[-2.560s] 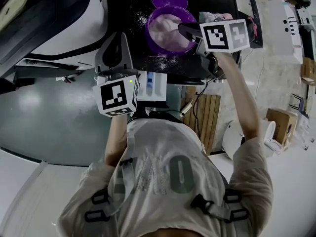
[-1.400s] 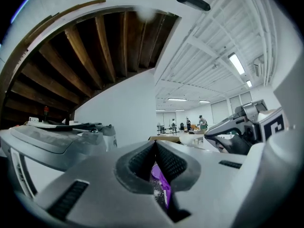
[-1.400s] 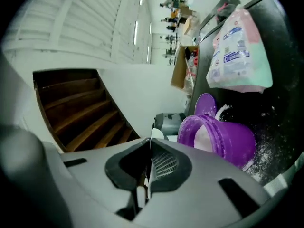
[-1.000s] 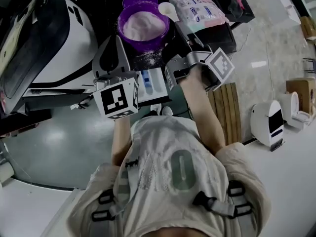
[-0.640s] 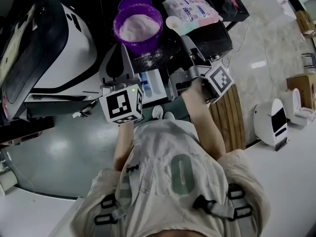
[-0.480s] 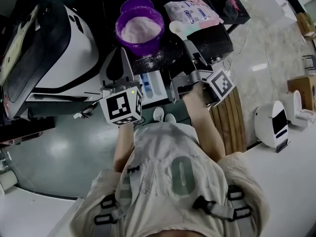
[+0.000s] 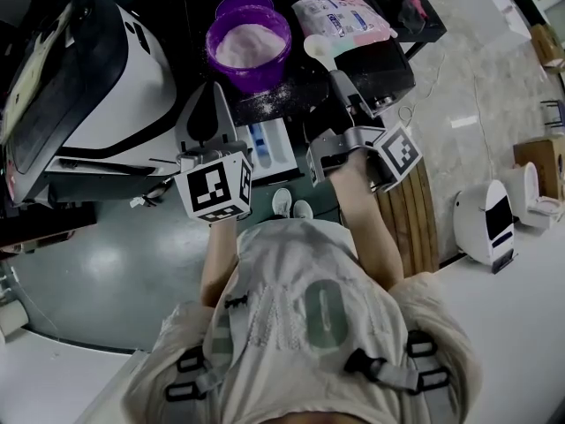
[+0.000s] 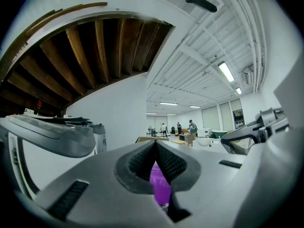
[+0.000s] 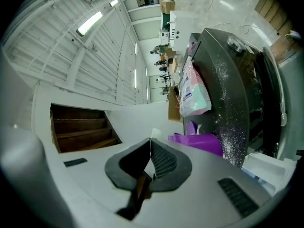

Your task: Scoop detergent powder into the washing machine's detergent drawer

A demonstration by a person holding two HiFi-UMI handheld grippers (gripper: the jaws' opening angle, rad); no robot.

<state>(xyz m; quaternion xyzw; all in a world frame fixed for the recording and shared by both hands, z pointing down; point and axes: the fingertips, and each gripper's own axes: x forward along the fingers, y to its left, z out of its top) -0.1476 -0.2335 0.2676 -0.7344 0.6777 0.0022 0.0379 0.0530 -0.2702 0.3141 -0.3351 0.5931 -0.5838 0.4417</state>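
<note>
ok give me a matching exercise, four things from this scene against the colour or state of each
Things:
1. tub
2. scoop
3. bag
4. drawer

States:
A. pulled open, blue part inside
B. held in the right gripper
C. purple, white powder inside
D. pink and mint, lying flat

Pairs: 1-C, 2-B, 3-D, 4-A
</note>
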